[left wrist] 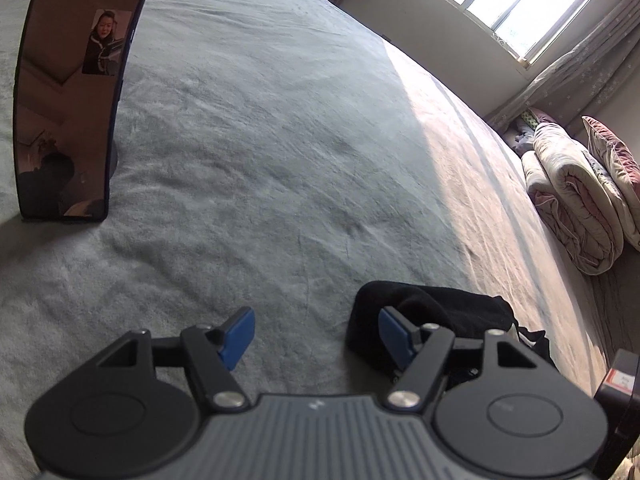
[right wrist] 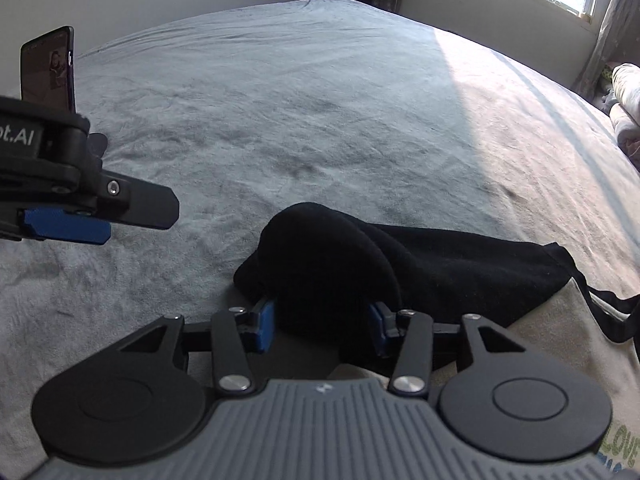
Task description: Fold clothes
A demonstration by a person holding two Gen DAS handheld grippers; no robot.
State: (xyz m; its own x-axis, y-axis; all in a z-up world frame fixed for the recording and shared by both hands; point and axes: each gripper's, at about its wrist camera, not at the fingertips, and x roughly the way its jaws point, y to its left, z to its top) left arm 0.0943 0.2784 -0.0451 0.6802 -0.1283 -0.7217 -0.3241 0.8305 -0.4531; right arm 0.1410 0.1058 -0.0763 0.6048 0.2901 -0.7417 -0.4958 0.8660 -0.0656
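Currently, bed lot: grey bedspread [left wrist: 280,152] covers the whole bed, sunlit strip along its window side. Item 1, black garment [right wrist: 360,264], bunched, lies on the near part of the spread, partly over a pale printed cloth [right wrist: 560,344] seen in the right wrist view only. Item 2, right gripper [right wrist: 322,330]: blue pads sit on either side of the garment's near fold, cloth bulging between them; whether the pads actually pinch it can't be told. Item 3, left gripper [left wrist: 316,336]: jaws apart, nothing between, only bedspread showing in the gap; right-hand pad is just beside the garment's edge, contact unclear. In the right wrist view the same gripper enters from the left edge, side-on, w/ the garment well clear of its tip. Item 4, phone [left wrist: 76,100], upright on a stand, screen lit. Left wrist view only: rolled quilts [left wrist: 576,204] at the bed's far side, under the window [left wrist: 516,4].
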